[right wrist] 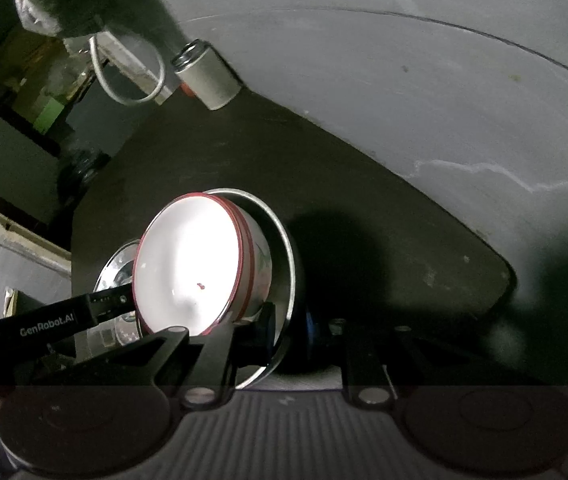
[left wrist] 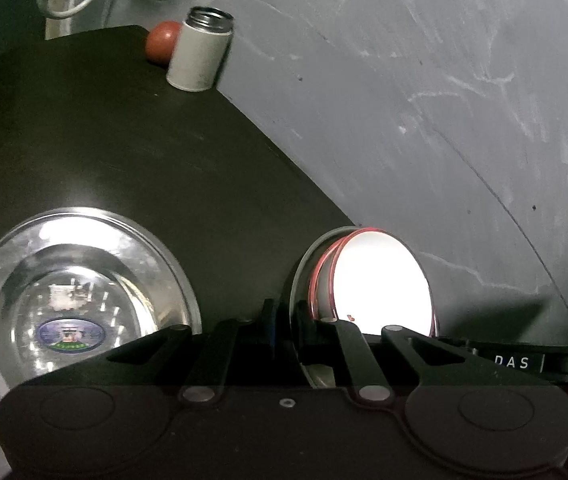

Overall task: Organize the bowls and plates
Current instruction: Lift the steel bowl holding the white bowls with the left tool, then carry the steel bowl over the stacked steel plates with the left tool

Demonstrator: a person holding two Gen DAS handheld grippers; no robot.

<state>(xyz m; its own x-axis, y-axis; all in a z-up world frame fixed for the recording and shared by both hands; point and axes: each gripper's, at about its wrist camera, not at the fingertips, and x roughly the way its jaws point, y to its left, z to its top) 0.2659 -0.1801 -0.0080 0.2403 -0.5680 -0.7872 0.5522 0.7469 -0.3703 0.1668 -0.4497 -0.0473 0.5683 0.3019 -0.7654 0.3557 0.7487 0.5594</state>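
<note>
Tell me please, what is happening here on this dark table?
A person works with two handheld grippers. The left gripper and the right gripper both clamp the rim of a steel bowl holding a white red-rimmed bowl. A steel plate lies on the dark table beside them.

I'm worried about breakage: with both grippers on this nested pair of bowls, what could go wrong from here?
The white bowl sits unheld inside the steel bowl; a tilt could slide it out. The left gripper and right gripper each pinch only the steel rim, so uneven pulls might twist it free. The steel plate lies close by and could get struck.
</note>
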